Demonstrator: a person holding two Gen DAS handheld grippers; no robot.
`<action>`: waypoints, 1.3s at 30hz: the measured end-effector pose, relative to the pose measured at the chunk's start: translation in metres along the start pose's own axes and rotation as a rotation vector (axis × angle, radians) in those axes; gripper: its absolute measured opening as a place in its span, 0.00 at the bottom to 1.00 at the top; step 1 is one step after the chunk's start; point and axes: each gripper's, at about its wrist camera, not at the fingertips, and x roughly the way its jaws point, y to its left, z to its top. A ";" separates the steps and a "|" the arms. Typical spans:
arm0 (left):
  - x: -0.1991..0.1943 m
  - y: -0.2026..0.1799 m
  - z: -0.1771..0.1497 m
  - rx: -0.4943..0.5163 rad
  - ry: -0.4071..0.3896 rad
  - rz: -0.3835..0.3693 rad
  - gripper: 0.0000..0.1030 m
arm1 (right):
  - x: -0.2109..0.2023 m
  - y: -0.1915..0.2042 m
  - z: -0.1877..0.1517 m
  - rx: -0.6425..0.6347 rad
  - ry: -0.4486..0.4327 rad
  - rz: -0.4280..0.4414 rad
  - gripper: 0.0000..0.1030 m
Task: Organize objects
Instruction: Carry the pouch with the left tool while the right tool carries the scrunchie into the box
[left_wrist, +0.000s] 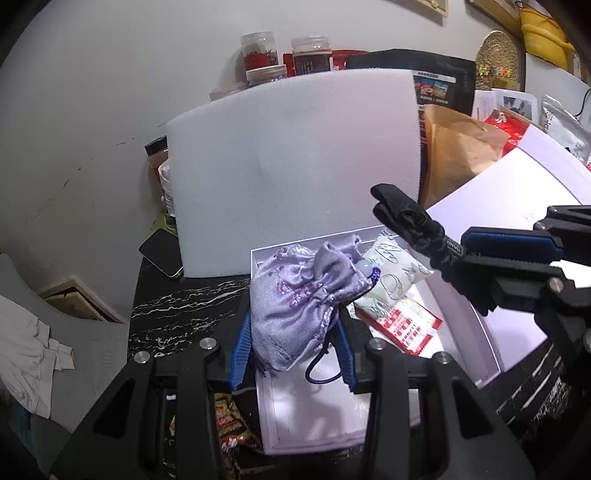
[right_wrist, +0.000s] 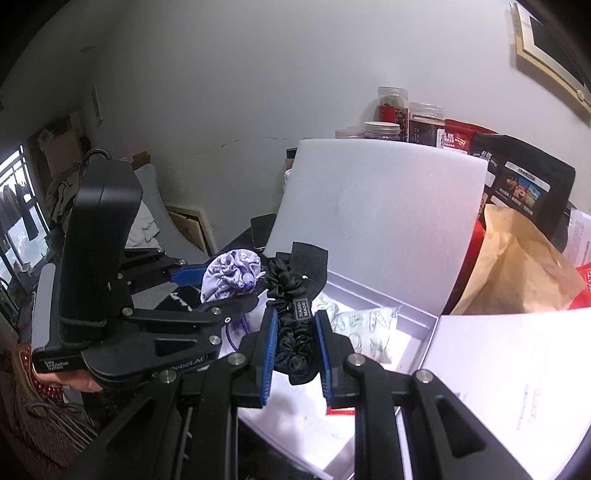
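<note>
Lilac satin, the drawstring pouch (left_wrist: 301, 299) is soft and light; my left gripper (left_wrist: 295, 343) is clamped across its bunched body, holding it over the open white box (left_wrist: 458, 314). My right gripper (right_wrist: 295, 345) pinches one black scrunchie (right_wrist: 293, 325) at its gathered middle, also above the box. Both look limp and slippery, so I'd grip the folds. Inside I count one printed white sachet (left_wrist: 397, 271) and one red packet (left_wrist: 406, 326).

left claw body (right_wrist: 184, 363): "robot.AI" | black scrunchie tag (right_wrist: 300, 307): "HAND MADE" | other txt unreadable
</note>
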 end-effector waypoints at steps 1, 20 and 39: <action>0.003 -0.001 0.000 0.005 0.003 0.005 0.37 | 0.002 -0.001 0.001 0.001 0.004 0.004 0.19; 0.077 -0.002 -0.049 -0.034 0.159 -0.044 0.37 | 0.068 -0.033 -0.033 0.051 0.194 0.055 0.19; 0.097 -0.017 -0.072 0.027 0.226 -0.020 0.37 | 0.086 -0.036 -0.067 0.117 0.241 0.074 0.19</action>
